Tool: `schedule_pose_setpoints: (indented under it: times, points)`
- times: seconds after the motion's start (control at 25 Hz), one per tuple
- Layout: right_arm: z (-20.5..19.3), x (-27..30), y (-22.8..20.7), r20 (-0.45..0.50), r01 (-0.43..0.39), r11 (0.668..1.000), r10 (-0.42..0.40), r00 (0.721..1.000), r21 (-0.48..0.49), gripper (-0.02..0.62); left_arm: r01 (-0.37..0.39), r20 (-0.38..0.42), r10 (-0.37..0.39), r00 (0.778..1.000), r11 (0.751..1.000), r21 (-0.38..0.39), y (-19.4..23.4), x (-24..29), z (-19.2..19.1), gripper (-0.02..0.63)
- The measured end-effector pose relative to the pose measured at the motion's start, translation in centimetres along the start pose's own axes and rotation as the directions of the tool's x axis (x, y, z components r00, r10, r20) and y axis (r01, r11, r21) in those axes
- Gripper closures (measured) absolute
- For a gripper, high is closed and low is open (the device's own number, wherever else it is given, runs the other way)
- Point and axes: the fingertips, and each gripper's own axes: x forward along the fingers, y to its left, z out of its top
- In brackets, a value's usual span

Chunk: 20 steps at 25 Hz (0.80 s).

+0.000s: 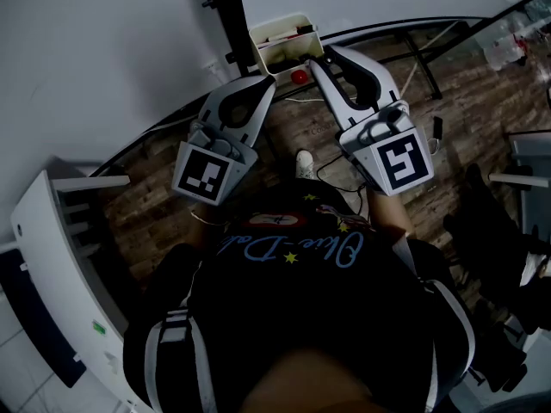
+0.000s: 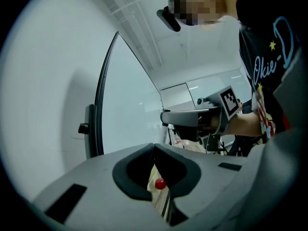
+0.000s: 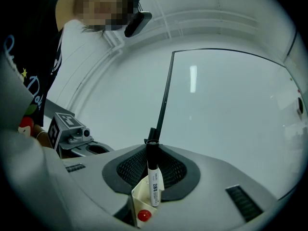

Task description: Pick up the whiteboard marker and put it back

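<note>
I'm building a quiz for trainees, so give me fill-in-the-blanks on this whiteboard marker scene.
The right tongs grip a marker whose cap is ___.
The left tongs are shut and hold ___.
The little ball by the cream tray is ___.
Missing words: black; nothing; red.

The whiteboard (image 1: 103,50) blocks the way just behind the cream tray (image 1: 284,24).

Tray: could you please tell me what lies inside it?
One red-tipped item shows along the tray's far edge; the rest is too dim, and the right tool covers its right corner.
</note>
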Motion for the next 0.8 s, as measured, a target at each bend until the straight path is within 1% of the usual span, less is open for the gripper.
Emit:
schedule_pose_setpoints:
  times: [0.24, 0.44, 0.8]
  points:
    - [0.43, -0.07, -0.01, 0.017, 0.0, 1.0, 0.0, 1.0, 0.013, 0.517, 0.0, -0.003, 0.0, 1.0, 1.0, 0.003, -0.04, -0.04, 0.04, 0.591]
    - [0.31, -0.2, -0.12, 0.005, -0.003, 1.0, 0.003, 1.0, -0.003, 0.517, 0.006, -0.005, -0.006, 1.0, 1.0, 0.011, -0.1, 0.07, 0.08, 0.591]
    - [0.19, -0.44, -0.38, 0.0, -0.001, 1.0, 0.001, 1.0, 0.0, 0.517, 0.013, -0.005, -0.013, 1.0, 1.0, 0.016, -0.34, 0.38, 0.17, 0.591]
